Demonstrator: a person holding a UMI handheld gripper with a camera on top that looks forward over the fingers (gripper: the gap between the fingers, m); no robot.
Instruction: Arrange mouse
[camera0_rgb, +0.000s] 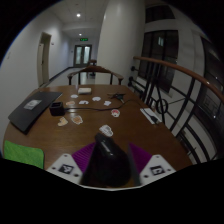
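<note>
Held between the two fingers, closest to the lens: a black mouse (107, 160), its rounded body filling the gap and its top reaching up past the fingertips. Both purple pads (86, 154) are pressed against its sides, so the gripper (108, 160) is clamped on the mouse, jaws at a narrow-to-medium spread. White finger plates with small square markers are seen at either side of the pads.

Mouse is carried above the near part of a brown wooden table (95, 125), not resting on it.

Beyond the fingers, on the table: a closed dark laptop (33, 110) at the left side, a small white object (76, 119) near the middle, several light flat items (100, 100) further back, too small to be identified. A green cloth-like patch (20, 152) is seen at the near left edge. A white keyboard-like strip (150, 114) lies toward the right edge.

Behind the table: a white column (120, 40), a wooden handrail (175, 70), dark windows (165, 45).
</note>
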